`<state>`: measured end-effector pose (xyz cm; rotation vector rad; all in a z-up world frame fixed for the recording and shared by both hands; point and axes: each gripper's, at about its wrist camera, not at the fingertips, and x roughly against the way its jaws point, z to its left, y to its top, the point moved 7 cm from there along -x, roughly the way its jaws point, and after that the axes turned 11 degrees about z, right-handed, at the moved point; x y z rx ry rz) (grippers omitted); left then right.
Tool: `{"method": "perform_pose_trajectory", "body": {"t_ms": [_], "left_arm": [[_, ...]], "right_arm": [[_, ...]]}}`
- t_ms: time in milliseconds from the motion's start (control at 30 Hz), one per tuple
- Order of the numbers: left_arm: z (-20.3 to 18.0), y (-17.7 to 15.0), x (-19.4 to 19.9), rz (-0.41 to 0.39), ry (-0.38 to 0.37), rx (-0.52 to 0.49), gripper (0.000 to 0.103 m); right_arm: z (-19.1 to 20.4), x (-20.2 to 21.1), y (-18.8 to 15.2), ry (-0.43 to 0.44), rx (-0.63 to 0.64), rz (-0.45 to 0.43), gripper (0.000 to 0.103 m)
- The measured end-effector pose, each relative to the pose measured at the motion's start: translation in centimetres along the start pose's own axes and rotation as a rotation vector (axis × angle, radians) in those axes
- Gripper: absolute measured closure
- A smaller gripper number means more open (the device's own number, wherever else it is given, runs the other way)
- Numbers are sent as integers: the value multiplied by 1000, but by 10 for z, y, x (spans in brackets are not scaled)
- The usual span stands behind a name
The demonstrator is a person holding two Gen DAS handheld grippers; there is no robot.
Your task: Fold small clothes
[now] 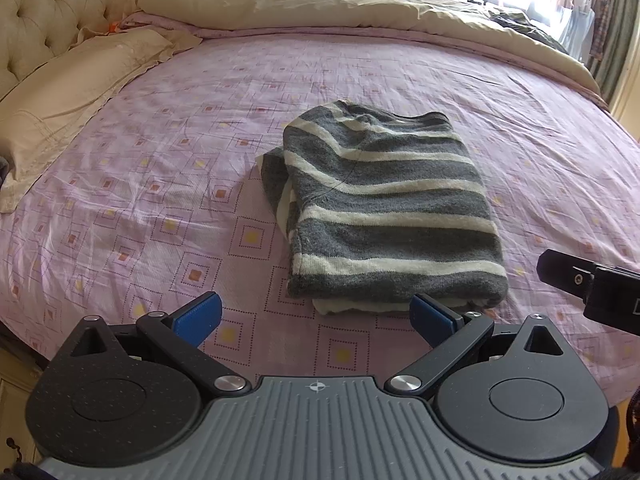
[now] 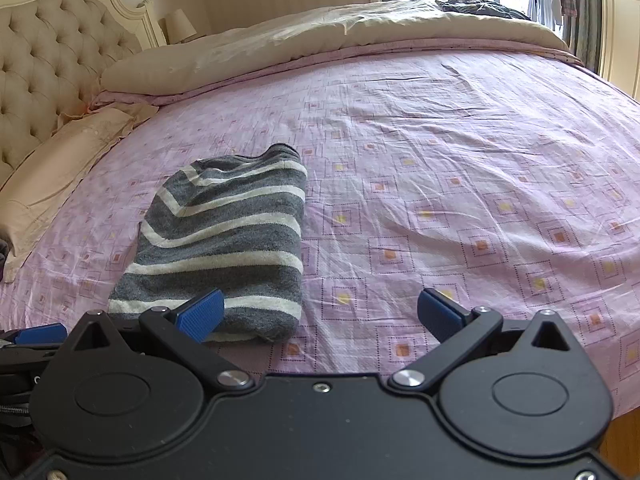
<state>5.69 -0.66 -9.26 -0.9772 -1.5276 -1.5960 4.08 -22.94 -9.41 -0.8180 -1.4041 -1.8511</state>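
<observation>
I see the folded striped sweater (image 1: 384, 208) at 12 o'clock from my left hand-held gripper (image 1: 316, 318), at 11 o'clock from my right hand-held gripper (image 2: 320, 314); both spread wide, empty.

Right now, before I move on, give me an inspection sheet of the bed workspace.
Surface: purple patterned bedsheet, lightly wrinkled.
Job's things: grey-and-white striped sweater, folded into a compact stack, lying flat.
Clutter: dark clothing on the beige duvet at the far side.
Grippers: left gripper open, empty; right gripper open, empty; both short of the sweater.
Cables: nothing seen.
Surroundings: tufted headboard, pillow, bright window with hanging clothes.
</observation>
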Motion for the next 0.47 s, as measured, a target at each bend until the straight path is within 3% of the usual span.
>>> {"method": "perform_pose_trajectory", "body": {"t_ms": [467], "left_arm": [[1, 0, 0, -4, -11, -1, 2]], "right_arm": [[2, -2, 0, -6, -2, 5, 0]]}}
